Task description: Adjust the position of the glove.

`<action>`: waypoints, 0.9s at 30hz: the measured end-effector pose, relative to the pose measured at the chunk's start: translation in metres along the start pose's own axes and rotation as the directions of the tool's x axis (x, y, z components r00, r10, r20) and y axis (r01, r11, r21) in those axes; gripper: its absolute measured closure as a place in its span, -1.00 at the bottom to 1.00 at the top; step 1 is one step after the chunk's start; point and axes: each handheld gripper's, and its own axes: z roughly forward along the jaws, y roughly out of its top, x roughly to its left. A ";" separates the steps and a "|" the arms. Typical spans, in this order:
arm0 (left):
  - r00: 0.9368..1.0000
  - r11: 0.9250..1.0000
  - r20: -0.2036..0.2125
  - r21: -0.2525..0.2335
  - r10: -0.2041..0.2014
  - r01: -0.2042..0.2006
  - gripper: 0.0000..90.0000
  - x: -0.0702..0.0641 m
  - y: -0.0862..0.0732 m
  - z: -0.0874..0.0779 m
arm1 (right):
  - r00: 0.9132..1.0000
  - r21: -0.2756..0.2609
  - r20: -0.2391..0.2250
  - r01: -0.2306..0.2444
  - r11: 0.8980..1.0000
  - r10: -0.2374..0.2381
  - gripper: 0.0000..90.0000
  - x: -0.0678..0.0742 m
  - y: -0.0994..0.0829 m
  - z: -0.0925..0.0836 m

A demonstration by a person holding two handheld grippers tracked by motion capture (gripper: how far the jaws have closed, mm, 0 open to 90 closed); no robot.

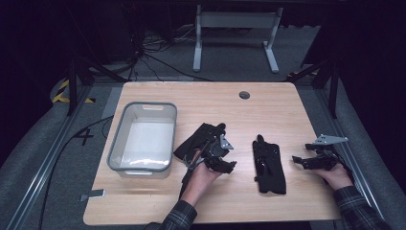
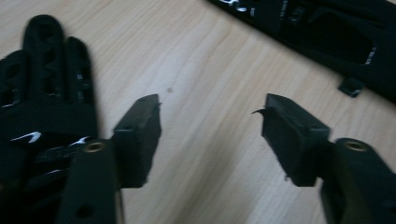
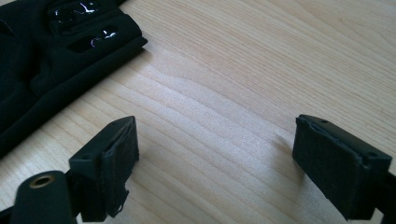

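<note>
Two black gloves lie flat on the wooden table (image 1: 287,110). One glove (image 1: 196,139) (image 2: 46,93) lies left of centre, partly under my left gripper (image 1: 229,166) (image 2: 212,135), which stands open over bare wood just beside its fingers. The other glove (image 1: 269,165) (image 2: 336,37) (image 3: 56,51) lies between the two hands. My right gripper (image 1: 298,160) (image 3: 215,158) is open near the table's right edge, jaws pointing left toward that glove, with only bare wood between them. Neither gripper holds anything.
A grey plastic bin (image 1: 116,139) stands on the left part of the table, with something pale at its bottom. A round cable hole (image 1: 244,95) sits near the far edge. Beyond the table stand a white frame (image 1: 234,33) and loose cables on the floor.
</note>
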 end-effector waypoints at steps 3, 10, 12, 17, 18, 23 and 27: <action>1.000 1.000 -0.018 -0.005 -0.011 0.010 0.38 0.007 0.003 -0.004 | 1.000 0.000 0.000 0.000 1.000 0.000 -0.66 0.000 0.000 0.000; 0.992 0.996 -0.093 -0.004 -0.084 0.084 0.99 0.028 0.007 -0.009 | 1.000 0.000 -0.001 -0.001 1.000 0.001 -0.66 0.000 0.000 0.000; 0.988 0.994 -0.109 -0.004 -0.105 0.105 0.99 0.035 0.006 -0.007 | 1.000 0.000 -0.001 -0.001 1.000 0.001 -0.67 0.000 0.000 0.000; 0.984 0.992 -0.129 0.009 -0.124 0.126 0.99 0.043 0.003 0.000 | 1.000 -0.001 -0.003 -0.001 1.000 0.001 -0.66 0.000 0.000 0.000; 0.983 0.992 -0.139 0.010 -0.123 0.126 0.99 0.044 0.003 0.001 | 1.000 -0.001 -0.003 -0.001 1.000 0.001 -0.67 0.000 0.000 0.000; 0.981 0.990 -0.145 0.037 -0.129 0.136 0.99 0.049 0.000 0.005 | 1.000 0.000 -0.001 -0.001 1.000 0.001 -0.67 0.000 0.000 0.000; 0.982 0.987 -0.144 0.080 -0.125 0.138 0.99 0.051 -0.003 0.011 | 1.000 -0.001 -0.003 -0.001 1.000 0.001 -0.66 0.000 0.000 0.000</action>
